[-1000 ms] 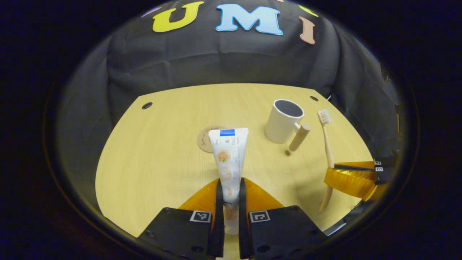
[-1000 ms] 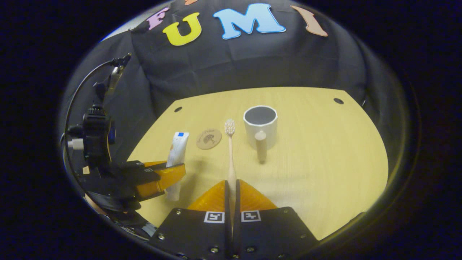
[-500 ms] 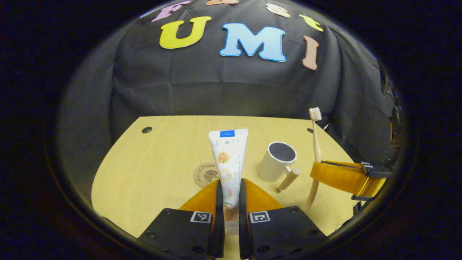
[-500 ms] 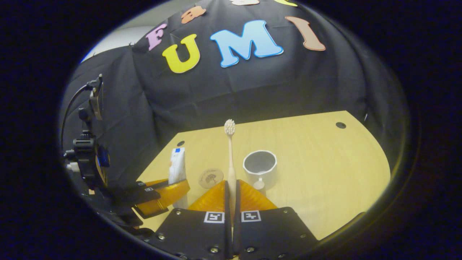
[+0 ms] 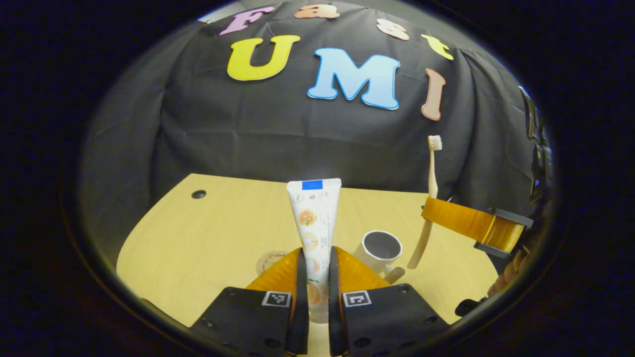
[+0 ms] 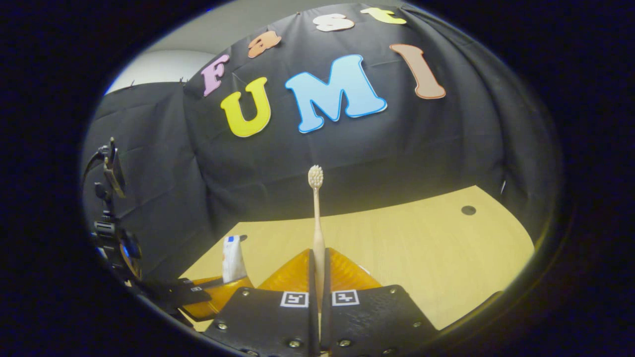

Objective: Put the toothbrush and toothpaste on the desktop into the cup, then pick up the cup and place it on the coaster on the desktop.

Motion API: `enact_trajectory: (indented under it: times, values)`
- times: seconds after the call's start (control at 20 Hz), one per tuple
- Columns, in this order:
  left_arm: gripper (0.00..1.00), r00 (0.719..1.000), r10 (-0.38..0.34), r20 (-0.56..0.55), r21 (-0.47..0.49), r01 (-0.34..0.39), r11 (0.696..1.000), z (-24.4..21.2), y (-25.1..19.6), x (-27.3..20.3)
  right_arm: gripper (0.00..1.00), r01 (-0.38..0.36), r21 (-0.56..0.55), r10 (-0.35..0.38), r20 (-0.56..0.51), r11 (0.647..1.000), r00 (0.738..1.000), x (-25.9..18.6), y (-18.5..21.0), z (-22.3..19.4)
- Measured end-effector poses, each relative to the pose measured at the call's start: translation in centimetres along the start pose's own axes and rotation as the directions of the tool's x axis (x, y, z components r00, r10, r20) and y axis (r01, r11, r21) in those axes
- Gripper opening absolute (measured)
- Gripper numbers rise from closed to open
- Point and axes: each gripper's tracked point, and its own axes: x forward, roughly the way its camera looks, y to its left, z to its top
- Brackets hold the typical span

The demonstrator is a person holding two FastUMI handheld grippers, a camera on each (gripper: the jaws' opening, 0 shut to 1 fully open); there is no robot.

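Two claws are clamped: the left claw [image 5: 317, 258] on the upright toothpaste [image 5: 313, 218], the right claw [image 6: 317, 260] on the upright toothbrush [image 6: 316, 218]. The cup [image 5: 380, 249] is seen lower right of centre on the desk [image 5: 213, 233], just right of the left claw.

Left gripper [image 5: 317, 258]: black plates at the base, each bearing a small square black-and-white marker, with round screw heads along the lower edge. Right gripper [image 6: 317, 258]: matte black plates, pebbled in texture, two square markers, silver screws near the bottom. In the right gripper view, a black camera mount [image 6: 111, 228] with cable rose above the left gripper.
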Motion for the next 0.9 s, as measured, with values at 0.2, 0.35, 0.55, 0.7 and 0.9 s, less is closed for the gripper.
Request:
enact_trajectory:
  times: [0.2,0.35,0.55,0.7,0.9]
  values:
    - [0.24,1.0,0.001,0.022,-0.022,-0.001,1.0,0.7,-0.3,0.1,0.03,0.005,-0.019,-0.005,0.02,1.0,1.0,2.4,-1.0,0.3]
    - [0.24,0.999,0.016,0.038,-0.016,-0.015,1.0,1.6,-0.2,-0.3,0.03,0.021,-0.047,-0.02,0.021,0.999,1.0,4.3,-1.9,0.0]
    - [0.24,0.999,0.029,0.036,-0.024,-0.029,0.999,1.7,0.0,-0.6,0.04,0.025,-0.08,-0.028,-0.048,0.996,0.998,6.3,-2.7,-2.7]
    - [0.24,0.999,0.035,0.027,-0.027,-0.034,0.999,1.4,0.0,-0.6,0.05,0.013,-0.116,-0.022,-0.08,0.993,0.997,6.9,-2.8,-3.7]
    - [0.24,0.999,0.032,0.027,-0.018,-0.031,0.999,1.5,-0.3,-0.2,0.07,0.008,-0.173,-0.031,-0.129,0.985,0.991,6.3,-3.5,-5.2]
